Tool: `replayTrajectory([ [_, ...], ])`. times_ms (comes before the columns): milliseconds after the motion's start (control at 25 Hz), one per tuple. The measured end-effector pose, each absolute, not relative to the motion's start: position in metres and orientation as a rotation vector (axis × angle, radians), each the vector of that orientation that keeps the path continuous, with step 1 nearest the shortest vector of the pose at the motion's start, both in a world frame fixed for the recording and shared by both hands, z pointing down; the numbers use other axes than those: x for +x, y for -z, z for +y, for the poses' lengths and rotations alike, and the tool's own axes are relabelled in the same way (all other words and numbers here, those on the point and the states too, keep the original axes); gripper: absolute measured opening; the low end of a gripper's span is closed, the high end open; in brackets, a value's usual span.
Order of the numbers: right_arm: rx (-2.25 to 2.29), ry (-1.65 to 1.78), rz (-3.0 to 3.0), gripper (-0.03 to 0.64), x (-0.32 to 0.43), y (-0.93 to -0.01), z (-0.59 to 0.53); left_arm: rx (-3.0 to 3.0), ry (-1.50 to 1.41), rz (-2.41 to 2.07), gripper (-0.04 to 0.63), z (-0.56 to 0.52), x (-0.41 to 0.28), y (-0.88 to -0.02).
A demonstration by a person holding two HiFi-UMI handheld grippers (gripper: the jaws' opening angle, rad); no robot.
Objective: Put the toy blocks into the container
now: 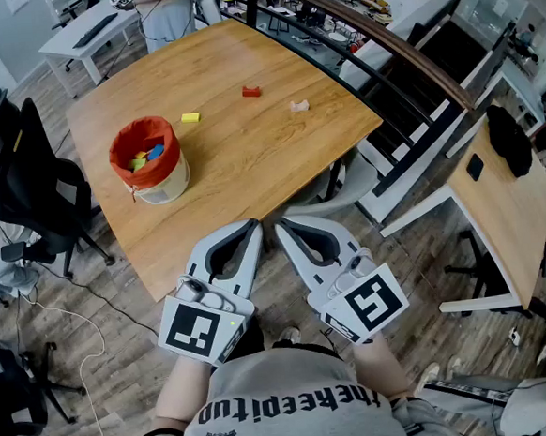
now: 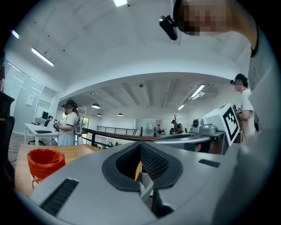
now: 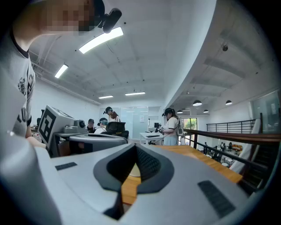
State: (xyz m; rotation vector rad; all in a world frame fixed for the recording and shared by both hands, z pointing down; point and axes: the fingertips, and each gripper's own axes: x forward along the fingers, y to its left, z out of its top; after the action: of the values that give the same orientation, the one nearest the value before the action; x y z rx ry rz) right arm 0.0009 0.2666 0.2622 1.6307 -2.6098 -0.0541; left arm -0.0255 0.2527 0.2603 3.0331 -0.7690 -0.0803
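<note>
Holds left gripper [image 1: 253, 226] and right gripper [image 1: 281, 227] at 6 o'clock, jaws pressed together, empty. Finds container [image 1: 172, 185] at 10 o'clock, blocks [image 1: 146, 156] inside; farther, loose yellow block [image 1: 190, 118], red block [image 1: 251, 92], pale block [image 1: 299, 106] toward 12.

Left gripper [image 2: 140, 143] level, jaws together on nothing, red container [image 2: 43, 161] upright on table [image 2: 83, 149], right gripper [image 2: 228, 122] alongside, person [image 2: 68, 125] beyond table.

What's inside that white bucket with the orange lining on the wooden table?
Inside the white bucket with orange liner, a blue toy block and a yellow-green toy block show. The bucket's bottom and anything beneath them are hidden.
</note>
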Motion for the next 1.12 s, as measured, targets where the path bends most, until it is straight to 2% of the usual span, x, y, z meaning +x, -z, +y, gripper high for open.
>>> replayTrajectory([
  [1120,1.727,-0.035,-2.575,0.014,-0.02,-0.268,0.165,3.02,0.088,-0.73,0.014,0.143,-0.05,-0.27],
])
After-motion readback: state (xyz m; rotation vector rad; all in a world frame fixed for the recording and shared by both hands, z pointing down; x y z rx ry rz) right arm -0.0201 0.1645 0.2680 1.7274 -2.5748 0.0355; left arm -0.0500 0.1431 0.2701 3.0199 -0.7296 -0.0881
